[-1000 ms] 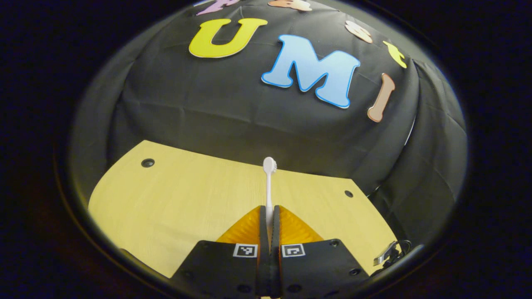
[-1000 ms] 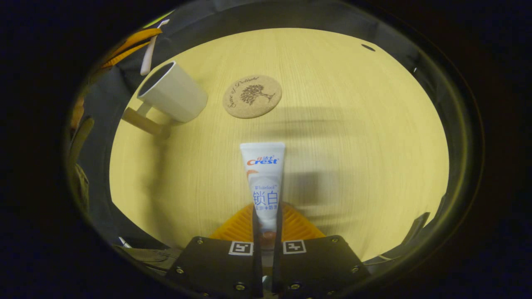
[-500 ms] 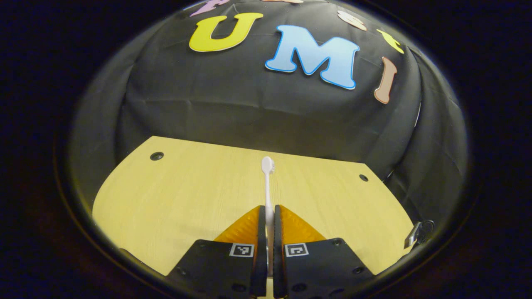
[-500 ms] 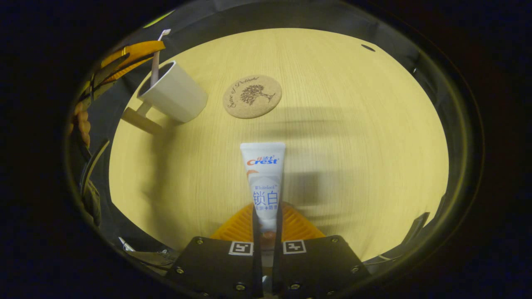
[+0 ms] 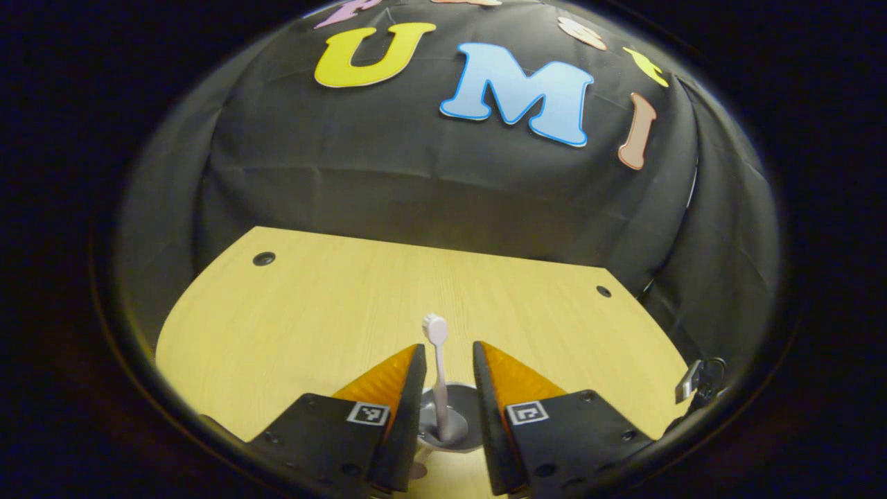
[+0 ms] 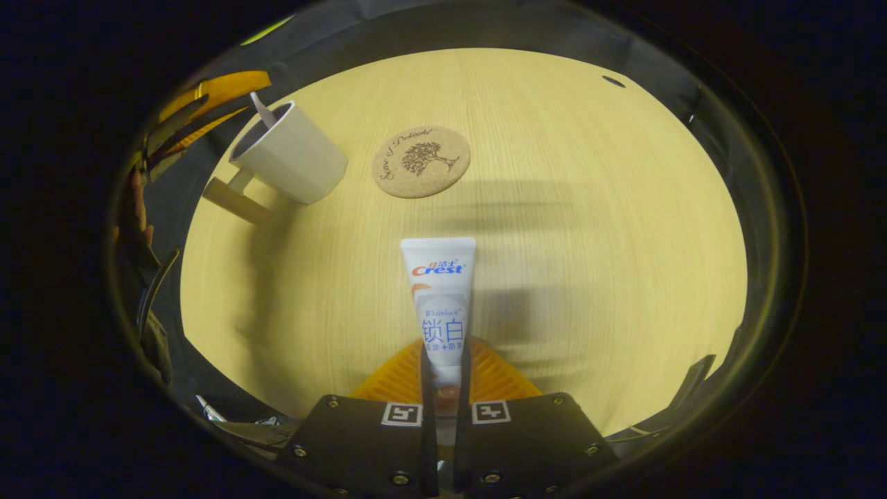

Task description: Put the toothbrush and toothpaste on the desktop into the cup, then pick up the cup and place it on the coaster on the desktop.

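Desktop (image 5: 291, 326) below: left claw (image 5: 447, 360) spread above cup (image 5: 454, 416).

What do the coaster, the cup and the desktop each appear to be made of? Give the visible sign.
Coaster: likely cork, speckled tan, matte, printed tree.
Cup: white, smooth, probably plastic or ceramic; unclear which.
Desktop: pale wood grain, perhaps laminate.
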